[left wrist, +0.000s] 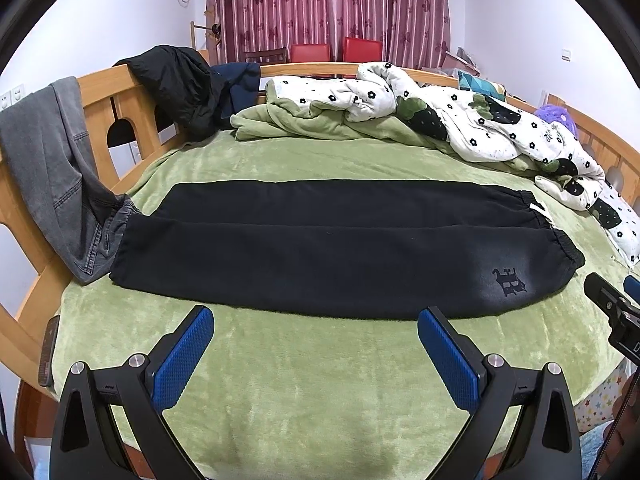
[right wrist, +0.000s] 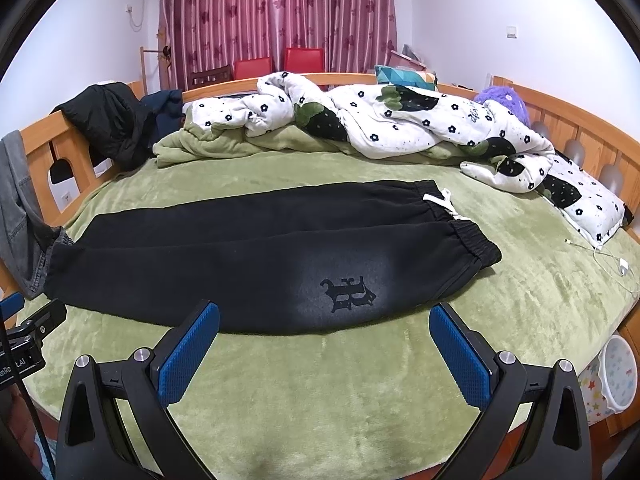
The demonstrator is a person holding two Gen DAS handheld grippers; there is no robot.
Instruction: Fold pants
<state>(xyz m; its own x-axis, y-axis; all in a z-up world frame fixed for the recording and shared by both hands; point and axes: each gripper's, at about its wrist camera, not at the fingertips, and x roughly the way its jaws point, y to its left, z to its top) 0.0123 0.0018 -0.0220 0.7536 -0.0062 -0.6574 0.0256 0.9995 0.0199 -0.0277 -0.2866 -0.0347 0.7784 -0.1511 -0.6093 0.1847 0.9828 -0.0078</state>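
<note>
Black sweatpants (left wrist: 320, 248) (right wrist: 248, 256) lie flat on the green bed cover, folded lengthwise with one leg over the other, waistband to the right and cuffs to the left. A dark emblem (right wrist: 347, 288) marks the near hip, and a white drawstring (right wrist: 440, 200) shows at the waist. My left gripper (left wrist: 316, 324) stands open just short of the near edge of the pants, nothing between its blue pads (left wrist: 184, 360). My right gripper (right wrist: 325, 320) is open too, hovering before the emblem area with its pads (right wrist: 460, 360) empty.
A rumpled white flowered quilt (right wrist: 400, 120) and green blanket (left wrist: 280, 120) fill the back of the bed. Grey jeans (left wrist: 52, 176) and a black jacket (left wrist: 180, 84) hang on the wooden rail at left. A white charging cable (right wrist: 608, 260) lies at right.
</note>
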